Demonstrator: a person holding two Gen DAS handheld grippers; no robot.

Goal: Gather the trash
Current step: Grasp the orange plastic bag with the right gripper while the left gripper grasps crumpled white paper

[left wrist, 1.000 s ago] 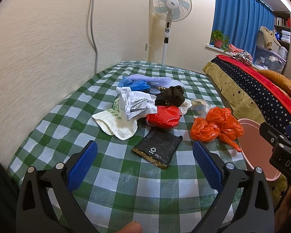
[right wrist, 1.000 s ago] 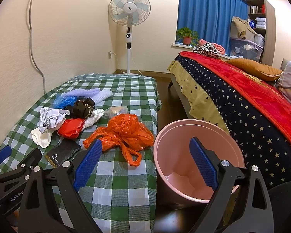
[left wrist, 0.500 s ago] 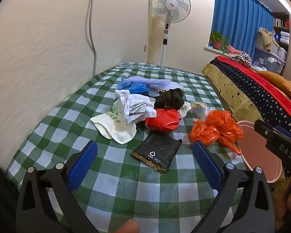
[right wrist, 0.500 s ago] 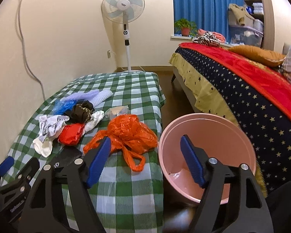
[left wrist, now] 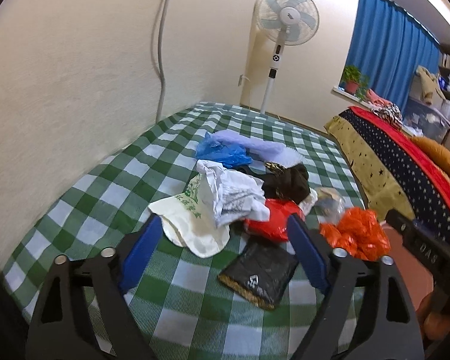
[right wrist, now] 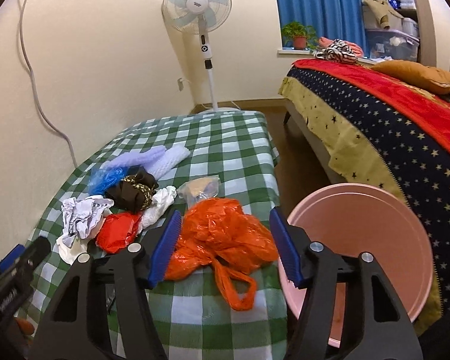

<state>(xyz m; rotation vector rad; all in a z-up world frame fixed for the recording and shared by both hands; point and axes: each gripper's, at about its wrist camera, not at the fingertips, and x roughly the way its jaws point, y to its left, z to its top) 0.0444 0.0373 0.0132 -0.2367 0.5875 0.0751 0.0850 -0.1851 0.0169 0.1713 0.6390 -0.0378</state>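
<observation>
Nothing has gone into the round pink plastic bin [right wrist: 357, 240] yet, as far as its visible inside shows; it stands tilted just beside the near right corner of the bench under its green-and-white checked cloth [right wrist: 243, 150]. All the trash is in a loose heap on the cloth: a crumpled orange plastic bag [right wrist: 222, 234], a red plastic bag [right wrist: 118, 234], a flat black foil pouch [left wrist: 259, 271], a cream paper bag with green print [left wrist: 192, 219], crumpled white printed paper [left wrist: 237, 195], a dark brown wrapper [left wrist: 288, 183], a blue plastic bag [left wrist: 222, 153], a pale lilac foam net [left wrist: 255, 144] and a small clear packet [right wrist: 201, 189].

The right tongs [right wrist: 225, 246] have just been closing, their blue pads either side of the orange bag but not pressing it, so released. The left tongs [left wrist: 222, 255] (also narrowing) gape over the cream bag and black pouch, gripping nothing.

The orange bag's long axis runs across the right wrist view, its handle loop trailing toward the camera. The black pouch lies diagonally, its gold-edged end nearest the left tongs.
</observation>
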